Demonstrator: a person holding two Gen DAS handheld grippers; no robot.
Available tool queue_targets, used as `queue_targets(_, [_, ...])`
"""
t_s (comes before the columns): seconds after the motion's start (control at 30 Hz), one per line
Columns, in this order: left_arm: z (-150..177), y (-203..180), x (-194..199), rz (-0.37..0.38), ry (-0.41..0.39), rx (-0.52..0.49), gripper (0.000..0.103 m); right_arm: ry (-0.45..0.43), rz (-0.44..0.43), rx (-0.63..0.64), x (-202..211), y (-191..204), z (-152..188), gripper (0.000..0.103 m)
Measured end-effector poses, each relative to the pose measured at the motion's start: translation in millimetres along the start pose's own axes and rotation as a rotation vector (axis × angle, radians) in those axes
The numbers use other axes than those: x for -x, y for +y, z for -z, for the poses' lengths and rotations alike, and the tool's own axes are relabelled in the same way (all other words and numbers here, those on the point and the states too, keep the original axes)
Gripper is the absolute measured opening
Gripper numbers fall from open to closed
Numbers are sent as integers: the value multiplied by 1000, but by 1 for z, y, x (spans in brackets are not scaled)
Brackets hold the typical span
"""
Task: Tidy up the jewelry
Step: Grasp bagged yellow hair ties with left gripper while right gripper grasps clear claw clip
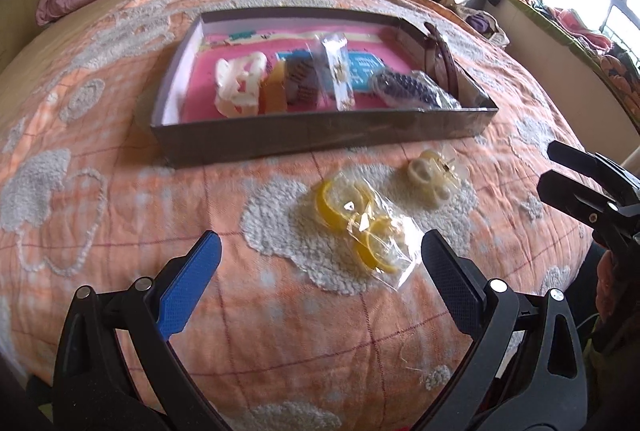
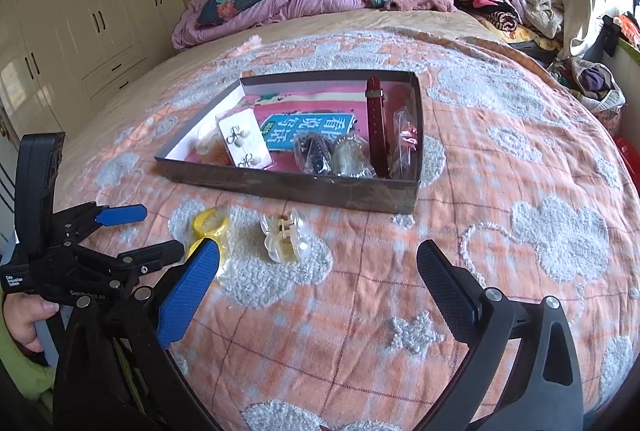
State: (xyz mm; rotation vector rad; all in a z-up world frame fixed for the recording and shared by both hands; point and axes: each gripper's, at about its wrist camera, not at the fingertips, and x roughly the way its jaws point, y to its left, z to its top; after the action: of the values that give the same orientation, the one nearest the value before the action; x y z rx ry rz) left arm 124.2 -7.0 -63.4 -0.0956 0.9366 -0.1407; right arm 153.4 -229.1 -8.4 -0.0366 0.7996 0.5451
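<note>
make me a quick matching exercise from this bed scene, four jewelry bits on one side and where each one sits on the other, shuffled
Things
1. Dark red strap
2. Yellow bangles in a clear bag
3. Clear hair claw clip
4. White card of earrings

Places
A. On the bedspread, just ahead of the open left tool
B. In the box, along its right side
C. In the box, toward its left end
D. On the bedspread, between the bangles and the box

Pairs: 1-B, 2-A, 3-D, 4-C
</note>
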Motion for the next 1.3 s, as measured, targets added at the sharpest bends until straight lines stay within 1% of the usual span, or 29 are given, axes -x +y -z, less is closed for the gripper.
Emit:
queue_targets(0.03, [1, -1, -2, 6, 5, 0, 93, 6, -10, -3, -3, -1, 0, 98])
queue_targets(0.1, [2, -3, -8, 21, 14, -2, 93, 21, -27, -9, -8, -2, -1, 94])
queue_targets(0.13, [2, -4, -11, 27, 18, -4, 93, 33, -37, -9, -12, -3, -1, 87])
queue_targets(0.17, [3, -6, -14, 35, 23, -5, 93, 48, -47, -8, -17, -4, -1, 83])
queue_targets(0.33, [3, -15, -23, 45, 29, -27, 93, 95, -79, -5, -35, -3, -5, 76])
queue_targets(0.37, [3, -17, -26, 39, 32, -37, 90, 107, -90, -1, -40, -1, -7, 74])
queue_targets(0.4, [4, -19, -28, 31, 32, -49, 84, 115, -96, 2, -42, 0, -7, 72])
queue_targets(0.47, [4, -21, -30, 13, 28, -68, 80, 131, -109, 12, -50, 3, -9, 70])
queue_targets(0.5, [4, -21, -31, 6, 25, -76, 74, 140, -117, 17, -54, 5, -11, 69])
queue_targets(0.53, [4, -21, -31, -2, 23, -82, 70, 149, -123, 20, -58, 6, -12, 66])
queue_targets(0.6, [3, -18, -29, -12, 10, -86, 46, 160, -134, 26, -64, 9, -14, 62])
queue_targets(0.67, [2, -13, -28, -7, 10, -75, 39, 172, -141, 32, -71, 12, -16, 57])
queue_targets(0.73, [0, -6, -25, 13, 8, -53, 37, 185, -147, 34, -79, 14, -17, 53])
queue_targets(0.77, [0, -5, -23, 18, 5, -45, 36, 191, -147, 36, -81, 14, -17, 46])
queue_targets(0.8, [-1, -3, -21, 23, 0, -37, 30, 198, -141, 43, -85, 15, -16, 42])
queue_targets(0.83, [-2, -1, -18, 29, -4, -30, 30, 200, -134, 49, -88, 17, -16, 35])
queue_targets(1.0, [-7, 5, 2, 52, -42, -9, 30, 179, -127, 59, -83, 17, -13, 35])
queue_targets(1.1, [-13, 9, 15, 63, -70, 6, 30, 149, -144, 50, -68, 17, -13, 35])
queue_targets(1.2, [-23, 16, 25, 56, -103, 16, 30, 110, -155, 42, -53, 18, -18, 35])
queue_targets(1.3, [-38, 27, 33, 43, -133, 33, 30, 64, -143, 35, -39, 15, -26, 35])
